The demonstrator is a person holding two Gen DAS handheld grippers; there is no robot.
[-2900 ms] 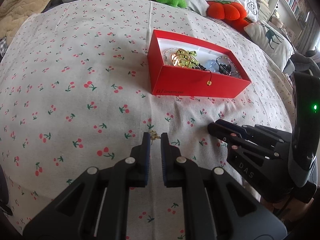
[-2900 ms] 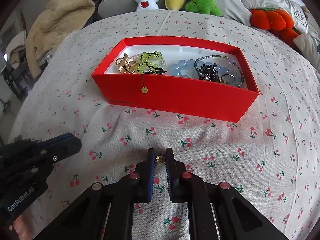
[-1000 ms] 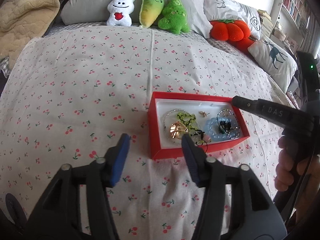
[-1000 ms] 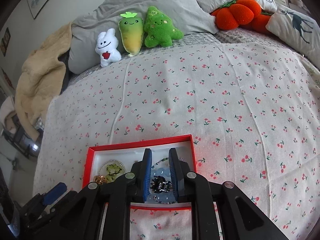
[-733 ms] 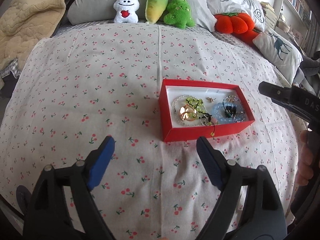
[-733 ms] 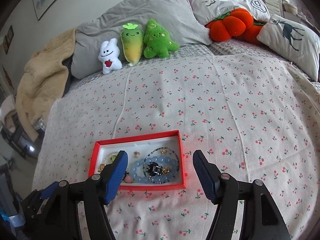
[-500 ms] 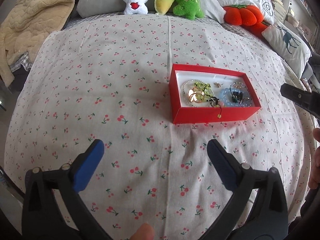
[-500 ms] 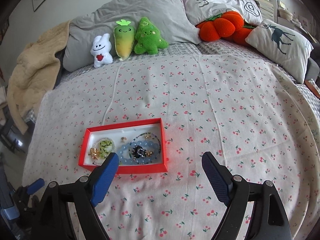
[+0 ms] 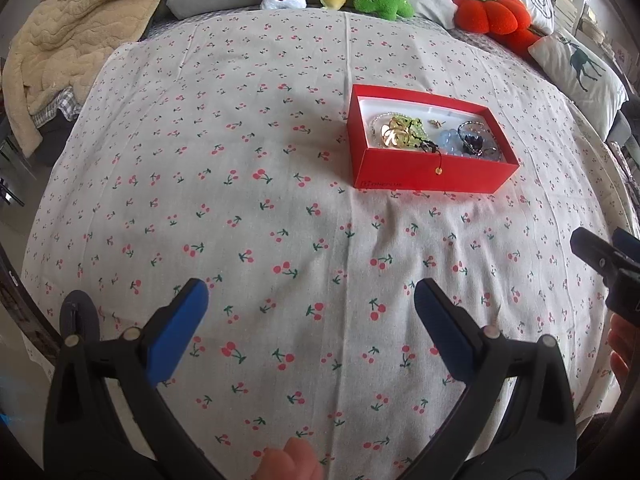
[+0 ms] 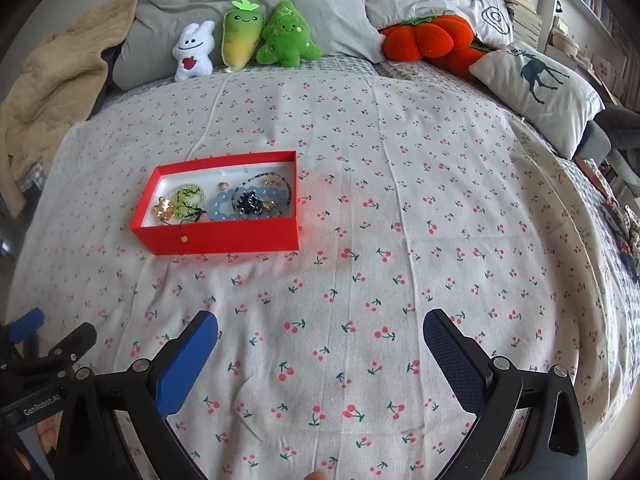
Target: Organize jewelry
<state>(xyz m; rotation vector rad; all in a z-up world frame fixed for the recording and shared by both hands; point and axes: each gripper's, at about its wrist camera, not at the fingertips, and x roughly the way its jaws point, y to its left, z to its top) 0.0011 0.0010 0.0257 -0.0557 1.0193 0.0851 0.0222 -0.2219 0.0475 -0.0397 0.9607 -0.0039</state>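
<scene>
A red jewelry box [image 9: 434,172] lies on the cherry-print bedspread, right of centre in the left wrist view and at the left [image 10: 224,236] in the right wrist view. It holds a gold brooch [image 9: 394,135], green beads [image 10: 187,196], a blue bead bracelet [image 10: 224,208], a dark beaded necklace [image 10: 250,200] and small earrings [image 9: 436,123]. A thin cord with a gold bead [image 9: 439,169] hangs over its front wall. My left gripper [image 9: 310,312] is wide open and empty, held well back from the box. My right gripper [image 10: 320,344] is wide open and empty, to the box's right.
Plush toys [image 10: 244,40] line the grey pillow at the head of the bed. An orange pumpkin cushion [image 10: 428,40] and a deer-print pillow [image 10: 540,80] lie at the back right. A beige blanket [image 9: 80,28] is bunched at the left. The right gripper's tip [image 9: 600,256] shows at the left view's right edge.
Both grippers closed on small pieces on the bedspread, carried them over the box, opened wide and drew back. The earrings now lie in the box.
</scene>
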